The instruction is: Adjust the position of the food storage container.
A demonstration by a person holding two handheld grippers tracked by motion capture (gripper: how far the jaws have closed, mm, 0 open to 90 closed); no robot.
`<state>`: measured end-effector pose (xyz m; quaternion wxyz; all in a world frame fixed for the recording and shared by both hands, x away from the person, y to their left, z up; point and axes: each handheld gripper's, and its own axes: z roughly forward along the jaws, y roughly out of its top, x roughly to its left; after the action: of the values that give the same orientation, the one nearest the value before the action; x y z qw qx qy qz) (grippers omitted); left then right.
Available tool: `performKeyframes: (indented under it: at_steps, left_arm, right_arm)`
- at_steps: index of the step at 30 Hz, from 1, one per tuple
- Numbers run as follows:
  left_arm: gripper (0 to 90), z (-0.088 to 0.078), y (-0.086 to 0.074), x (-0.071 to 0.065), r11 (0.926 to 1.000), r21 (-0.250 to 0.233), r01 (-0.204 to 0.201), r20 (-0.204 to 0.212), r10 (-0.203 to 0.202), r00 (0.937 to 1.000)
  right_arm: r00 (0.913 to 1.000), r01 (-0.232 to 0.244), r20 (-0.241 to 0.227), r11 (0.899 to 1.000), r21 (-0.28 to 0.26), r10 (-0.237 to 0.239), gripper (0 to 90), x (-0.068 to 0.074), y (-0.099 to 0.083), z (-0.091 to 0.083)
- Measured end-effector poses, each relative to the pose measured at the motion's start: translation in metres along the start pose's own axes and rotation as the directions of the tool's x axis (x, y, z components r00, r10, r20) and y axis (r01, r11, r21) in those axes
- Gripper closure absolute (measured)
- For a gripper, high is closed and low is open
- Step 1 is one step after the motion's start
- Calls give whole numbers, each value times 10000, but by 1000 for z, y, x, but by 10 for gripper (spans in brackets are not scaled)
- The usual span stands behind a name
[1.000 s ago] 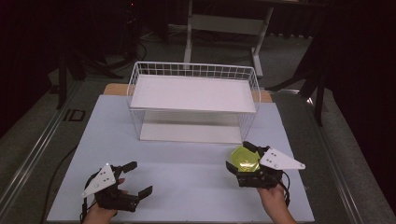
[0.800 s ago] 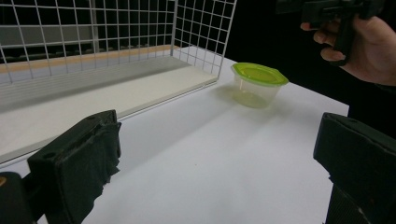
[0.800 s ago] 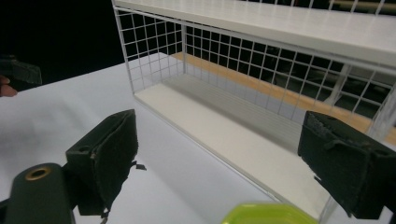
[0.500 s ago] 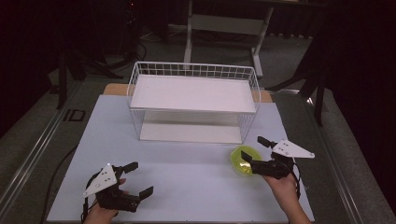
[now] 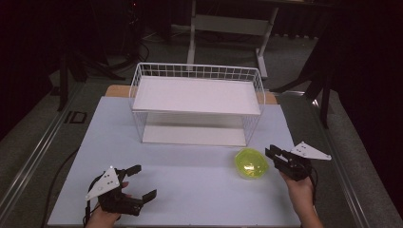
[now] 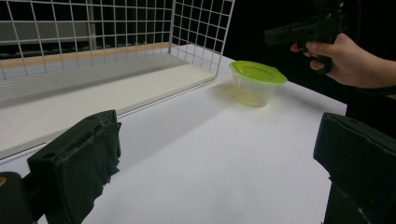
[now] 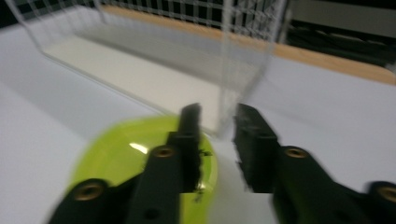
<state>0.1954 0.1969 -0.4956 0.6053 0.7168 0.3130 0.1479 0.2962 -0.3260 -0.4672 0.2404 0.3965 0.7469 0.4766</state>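
Observation:
A clear tub with a lime-green lid point(image 5: 250, 164) stands on the white table point(image 5: 190, 180), just in front of the wire rack's right corner. My right gripper point(image 5: 273, 155) hovers just right of the tub, apart from it. Its jaws have just been closing and now stand a narrow gap apart with nothing between them. In the right gripper view, the gripper point(image 7: 217, 116) points past the green lid point(image 7: 116, 158), which lies under its left jaw. My left gripper point(image 5: 145, 180) rests at the near left, wide open and empty. Its own view has the tub point(image 6: 257, 81) far ahead.
A white wire rack point(image 5: 197, 80) with an upper shelf and a lower board stands at the middle back of the table. Beyond the far edge stands a table frame on a dark floor. White tabletop stretches between the two grippers.
The right gripper was over the tub with wide jaws; it has drawn back to the right and its jaws have narrowed. The tub stays on the table. The left gripper has not moved.

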Motion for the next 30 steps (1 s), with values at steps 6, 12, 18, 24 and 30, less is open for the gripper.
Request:
performKeyframes:
  at_steps: [6,12,18,24,30]
  left_arm:
    - [15,2,0,0,10000,27,0,27,0,10000]
    - [16,2,0,-1,10000,37,-50,99,50,9999]
    - [16,2,1,-1,10000,19,-26,116,26,9999]
    - [16,1,1,-1,10000,17,-38,107,38,9999]
    - [16,2,1,-1,10000,27,-38,116,37,9999]
  right_arm:
    - [9978,-83,666,9974,722,35,898,-9,-16,2]
    - [9940,-549,1017,9875,1477,400,900,-11,-37,9]
    - [9929,-1096,644,9792,1708,999,900,-10,-47,15]
    - [9939,-1098,254,9723,2062,1069,900,-2,-52,23]
    - [9929,-1093,-214,9694,2198,1168,900,10,-53,31]
